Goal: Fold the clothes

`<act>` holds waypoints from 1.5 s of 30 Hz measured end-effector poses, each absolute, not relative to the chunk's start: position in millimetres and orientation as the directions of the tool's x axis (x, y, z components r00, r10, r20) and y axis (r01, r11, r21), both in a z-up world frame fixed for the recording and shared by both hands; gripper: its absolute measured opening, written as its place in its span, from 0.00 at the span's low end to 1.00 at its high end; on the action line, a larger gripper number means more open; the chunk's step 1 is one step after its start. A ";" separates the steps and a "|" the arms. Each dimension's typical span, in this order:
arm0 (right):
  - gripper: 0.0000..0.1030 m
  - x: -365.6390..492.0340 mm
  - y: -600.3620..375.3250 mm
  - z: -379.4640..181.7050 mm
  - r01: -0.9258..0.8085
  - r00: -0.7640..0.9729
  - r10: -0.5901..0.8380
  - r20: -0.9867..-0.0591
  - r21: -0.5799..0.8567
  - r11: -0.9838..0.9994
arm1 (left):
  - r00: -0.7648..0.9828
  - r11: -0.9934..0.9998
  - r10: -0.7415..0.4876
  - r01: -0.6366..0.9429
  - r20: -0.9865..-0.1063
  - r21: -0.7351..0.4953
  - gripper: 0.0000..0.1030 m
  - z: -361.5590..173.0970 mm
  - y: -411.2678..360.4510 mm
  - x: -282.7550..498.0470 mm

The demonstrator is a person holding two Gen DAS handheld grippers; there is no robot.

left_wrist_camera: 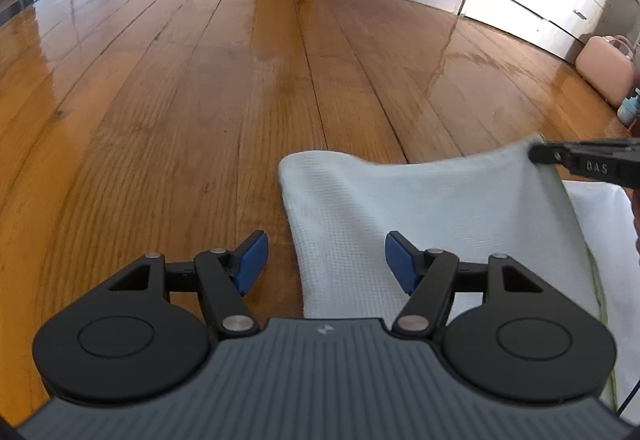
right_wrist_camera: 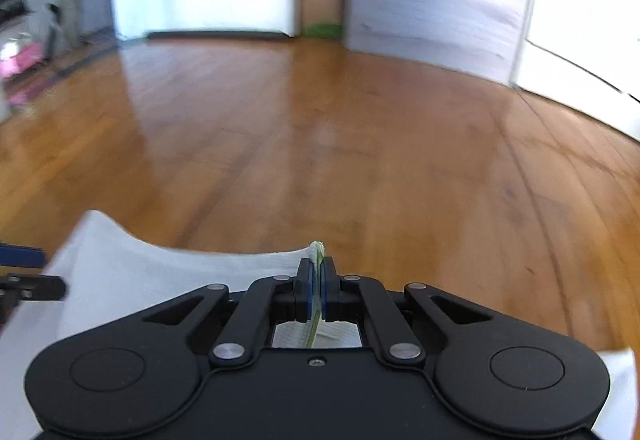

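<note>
The right claw point(right_wrist_camera: 317, 290) pinches one far corner of the pale garment point(left_wrist_camera: 420, 208) above the wooden floor point(left_wrist_camera: 200, 100); the left claw point(left_wrist_camera: 326, 262) hangs spread, gripping nothing — the unsupported far-left corner may sag and skew any fold.

Left gripper point(left_wrist_camera: 326, 262): jaws spread wide, blue pads point(left_wrist_camera: 252, 260) well apart, nothing between them; held low, pointing forward, level. Its right pad sits above pale cloth point(left_wrist_camera: 420, 200), contact not clear.

Right gripper point(right_wrist_camera: 317, 290): jaws closed, blue pads pressed together on thin edge of cloth; held level, pointing forward. In left wrist view its black fingertip enters from right edge, pinching raised cloth corner.
</note>
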State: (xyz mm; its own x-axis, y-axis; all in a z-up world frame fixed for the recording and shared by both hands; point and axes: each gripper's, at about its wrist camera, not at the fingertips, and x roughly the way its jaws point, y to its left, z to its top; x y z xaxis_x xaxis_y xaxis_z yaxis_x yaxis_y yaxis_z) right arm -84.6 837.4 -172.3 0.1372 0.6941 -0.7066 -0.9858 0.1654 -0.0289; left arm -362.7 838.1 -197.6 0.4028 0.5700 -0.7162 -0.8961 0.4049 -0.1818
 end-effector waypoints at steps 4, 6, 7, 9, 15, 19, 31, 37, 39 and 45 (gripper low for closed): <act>0.28 -71.7 821.6 -172.2 -0.976 0.170 0.689 -0.705 -0.022 0.218 | 0.358 0.482 0.600 -0.875 -0.715 -0.034 0.62 -201.4 830.0 -341.7; 0.32 -73.1 812.3 -168.8 -0.968 0.166 0.705 -0.689 0.025 0.251 | 0.303 0.488 0.664 -0.868 -0.684 0.089 0.14 -201.2 821.4 -335.5; 0.32 -71.1 802.5 -166.9 -0.962 0.157 0.717 -0.679 0.060 0.268 | 0.261 0.470 0.690 -0.871 -0.675 0.144 0.01 -201.1 820.0 -334.0; 0.39 -66.6 782.9 -162.3 -0.945 0.154 0.742 -0.653 0.123 0.303 | 0.199 0.441 0.726 -0.870 -0.659 0.222 0.01 -201.0 819.1 -332.6; 0.59 -52.7 770.6 -183.3 -0.945 0.143 0.672 -0.727 0.101 0.311 | 0.106 0.360 0.766 -0.888 -0.634 0.287 0.29 -181.2 822.0 -346.7; 0.32 -45.6 791.7 -196.1 -0.954 0.160 0.650 -0.743 0.053 0.295 | 0.214 0.331 0.708 -0.942 -0.673 0.048 0.42 -147.8 812.2 -383.5; 0.39 -102.7 666.9 -146.2 -0.846 -0.101 0.733 -0.673 0.446 0.293 | 0.010 0.031 0.649 -0.999 -0.761 0.014 0.54 -96.0 657.4 -513.9; 0.49 -137.9 569.3 -130.1 -0.783 -0.311 0.727 -0.612 0.599 0.170 | -0.044 -0.085 0.629 -0.996 -0.777 -0.012 0.63 -89.9 578.0 -598.0; 0.49 -156.0 538.2 -128.6 -0.808 -0.349 0.713 -0.608 0.581 0.099 | -0.051 -0.122 0.617 -0.992 -0.786 -0.031 0.62 -93.9 550.6 -629.9; 0.48 -227.0 476.8 -137.9 -0.880 -0.448 0.574 -0.685 0.451 -0.148 | -0.024 -0.212 0.598 -0.969 -0.801 -0.129 0.61 -123.6 487.2 -693.0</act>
